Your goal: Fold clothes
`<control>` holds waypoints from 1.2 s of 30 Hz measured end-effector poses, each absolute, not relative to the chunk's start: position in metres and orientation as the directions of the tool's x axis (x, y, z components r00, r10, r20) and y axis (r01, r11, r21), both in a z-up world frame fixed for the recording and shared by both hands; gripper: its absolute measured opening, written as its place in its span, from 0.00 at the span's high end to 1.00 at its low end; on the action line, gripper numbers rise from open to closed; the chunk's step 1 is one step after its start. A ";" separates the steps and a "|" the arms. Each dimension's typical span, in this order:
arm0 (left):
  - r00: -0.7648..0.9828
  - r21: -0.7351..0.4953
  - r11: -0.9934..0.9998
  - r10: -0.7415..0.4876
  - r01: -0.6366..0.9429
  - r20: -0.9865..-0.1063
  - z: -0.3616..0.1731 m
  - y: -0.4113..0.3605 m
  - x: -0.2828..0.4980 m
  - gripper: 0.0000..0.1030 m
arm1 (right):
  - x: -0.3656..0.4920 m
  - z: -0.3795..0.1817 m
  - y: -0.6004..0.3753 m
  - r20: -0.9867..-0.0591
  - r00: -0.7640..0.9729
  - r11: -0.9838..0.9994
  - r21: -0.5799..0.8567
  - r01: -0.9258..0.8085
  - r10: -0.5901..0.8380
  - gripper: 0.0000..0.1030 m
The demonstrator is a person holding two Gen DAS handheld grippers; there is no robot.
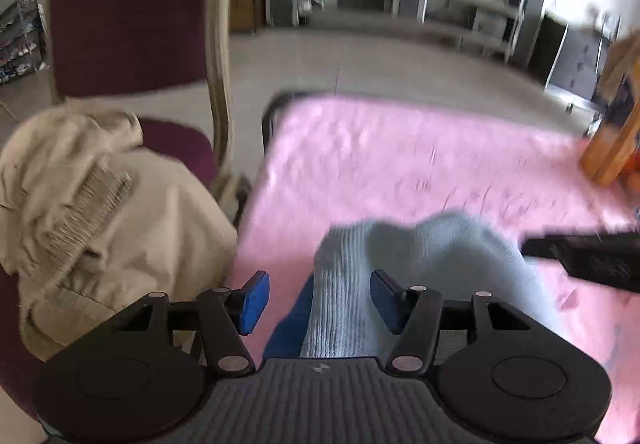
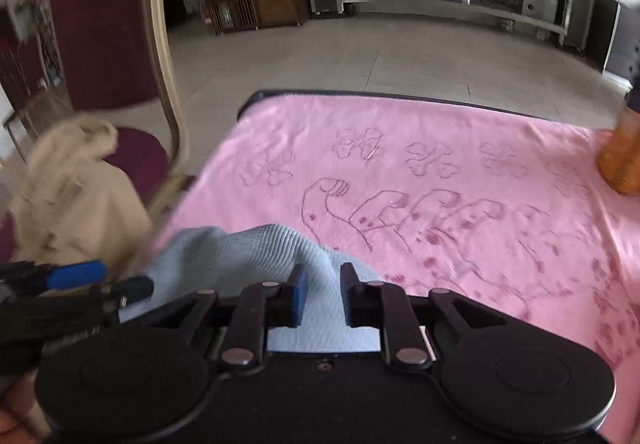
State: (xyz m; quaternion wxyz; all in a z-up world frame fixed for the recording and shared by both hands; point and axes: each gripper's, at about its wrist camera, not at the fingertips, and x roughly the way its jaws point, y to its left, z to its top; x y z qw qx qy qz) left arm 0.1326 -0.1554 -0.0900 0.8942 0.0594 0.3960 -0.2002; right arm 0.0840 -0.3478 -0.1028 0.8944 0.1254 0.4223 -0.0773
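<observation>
A pale blue ribbed knit garment [image 1: 420, 256] lay bunched on a pink fleece blanket [image 2: 460, 171], running between and beneath the fingers of both grippers. The left gripper [image 1: 318, 298] stood open, pads clear of the cloth. The right gripper [image 2: 323, 298] was nearly closed — whether it pinched fabric could not be told. Soft, light and floppy — probably best taken by an edge. A beige garment [image 1: 100, 203] lay left of the fingers.

Maroon chair [image 2: 96, 23] beside pink cloth [image 2: 440, 171] — orange bottle [image 2: 622, 159] on it
</observation>
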 end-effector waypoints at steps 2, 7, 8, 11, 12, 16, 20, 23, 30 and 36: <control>0.595 -0.040 0.930 -0.267 0.366 -0.758 -0.091 -0.153 0.133 0.46 | 0.068 -0.093 -0.349 -0.795 0.607 0.956 0.181 0.230 0.004 0.82; 0.514 -0.029 0.948 -0.197 0.317 -0.835 -0.120 -0.145 0.132 0.47 | 0.047 -0.083 -0.341 -0.815 0.575 0.955 0.222 0.194 0.073 0.82; 0.498 -0.012 0.951 -0.174 0.310 -0.850 -0.127 -0.145 0.133 0.44 | 0.051 -0.088 -0.338 -0.823 0.564 0.957 0.213 0.198 0.066 0.82; 0.499 0.056 0.955 -0.101 0.290 -0.861 -0.140 -0.146 0.138 0.40 | 0.063 -0.110 -0.331 -0.851 0.522 0.958 0.191 0.212 0.055 0.82; 0.493 0.060 0.960 -0.087 0.275 -0.866 -0.143 -0.145 0.142 0.38 | 0.066 -0.120 -0.328 -0.857 0.514 0.963 0.165 0.213 0.033 0.82; 0.470 0.034 0.968 -0.091 0.250 -0.878 -0.148 -0.138 0.149 0.36 | 0.073 -0.141 -0.315 -0.858 0.511 0.973 0.082 0.214 -0.040 0.81; 0.496 0.041 0.962 -0.103 0.271 -0.862 -0.145 -0.137 0.144 0.36 | 0.075 -0.136 -0.311 -0.867 0.496 0.979 0.053 0.199 -0.054 0.81; 0.510 0.000 0.955 -0.158 0.297 -0.845 -0.132 -0.130 0.132 0.43 | 0.063 -0.116 -0.318 -0.849 0.528 0.972 0.109 0.210 -0.019 0.81; 0.454 -0.195 0.925 -0.334 0.325 -0.826 -0.119 -0.094 0.106 0.46 | 0.006 -0.075 -0.322 -0.823 0.564 0.954 0.217 0.205 0.066 0.80; 0.400 -0.129 0.948 -0.243 0.290 -0.884 -0.142 -0.099 0.113 0.51 | -0.011 -0.087 -0.308 -0.836 0.536 0.945 0.260 0.201 0.116 0.80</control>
